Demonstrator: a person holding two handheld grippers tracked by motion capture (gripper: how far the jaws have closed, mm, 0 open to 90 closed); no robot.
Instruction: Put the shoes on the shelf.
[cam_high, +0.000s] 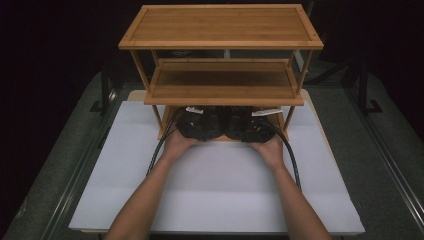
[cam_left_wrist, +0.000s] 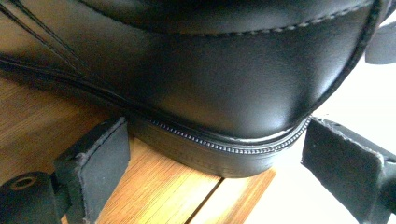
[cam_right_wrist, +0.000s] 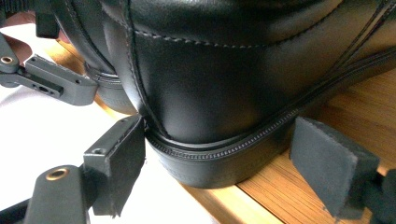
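Evidently each hand-held gripper (cam_left_wrist: 215, 172) (cam_right_wrist: 219, 172) stood wide open around a shoe (cam_left_wrist: 201, 79) (cam_right_wrist: 219, 93) heel at 12 o'clock, gripping nothing; squarer centring before closing was advised.

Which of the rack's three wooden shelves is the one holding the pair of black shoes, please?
The bottom shelf, level with the white table; the black shoes stand there, while the middle and top shelves are bare.

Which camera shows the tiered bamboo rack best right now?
The high view: the three-tier bamboo rack shows whole there, shelves and legs. The two gripper views show just bottom-shelf slats under each black leather shoe.
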